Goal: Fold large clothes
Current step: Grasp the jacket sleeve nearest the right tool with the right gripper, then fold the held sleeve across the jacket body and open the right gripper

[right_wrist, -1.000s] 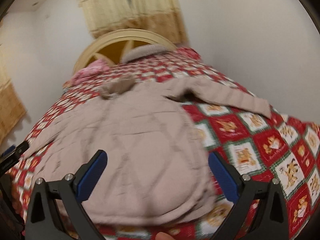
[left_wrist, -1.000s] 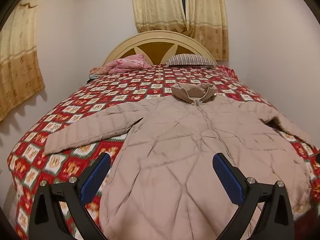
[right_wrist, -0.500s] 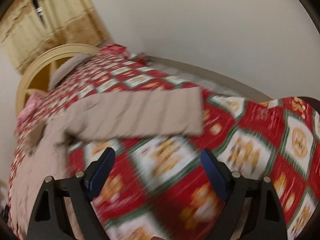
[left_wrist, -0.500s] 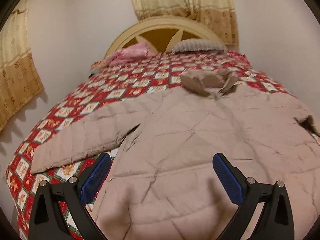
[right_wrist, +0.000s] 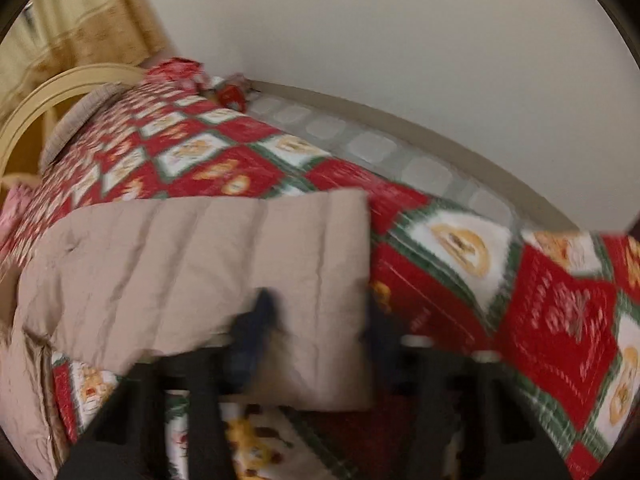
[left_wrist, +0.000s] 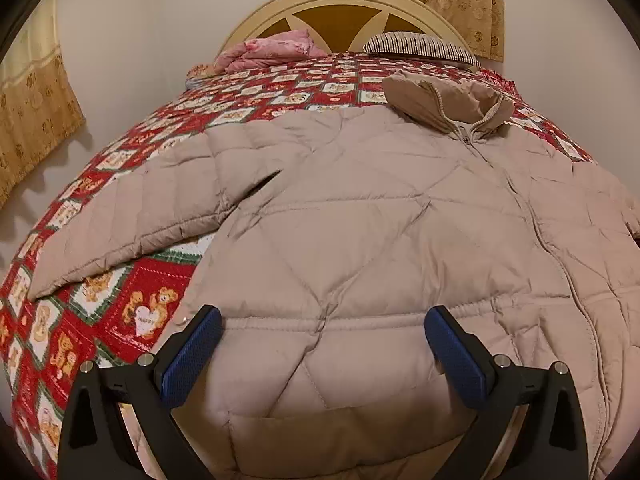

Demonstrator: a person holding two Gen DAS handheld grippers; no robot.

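Note:
A beige quilted jacket (left_wrist: 360, 220) lies zipped and face up on the bed, collar (left_wrist: 448, 100) toward the headboard. One sleeve (left_wrist: 140, 220) stretches out to the left. My left gripper (left_wrist: 324, 332) hangs open just above the jacket's lower body, with nothing between its blue pads (left_wrist: 192, 356). In the blurred right wrist view the other sleeve (right_wrist: 200, 260) lies flat across the bedspread. My right gripper (right_wrist: 316, 328) is closing with that sleeve's cuff end between its fingers; the fabric there still looks flat, not pinched.
The bed has a red, white and green bear-print bedspread (left_wrist: 120, 320). A pink blanket (left_wrist: 276, 50) and a striped pillow (left_wrist: 420, 46) lie by the cream headboard (left_wrist: 340, 4). Curtains (left_wrist: 28, 120) hang on the left; a wall (right_wrist: 400, 40) runs close along the bed's right side.
The left gripper came down and closer over the jacket's lower body. The right gripper swung from the jacket's body out to the sleeve cuff, and its fingers drew much nearer together.

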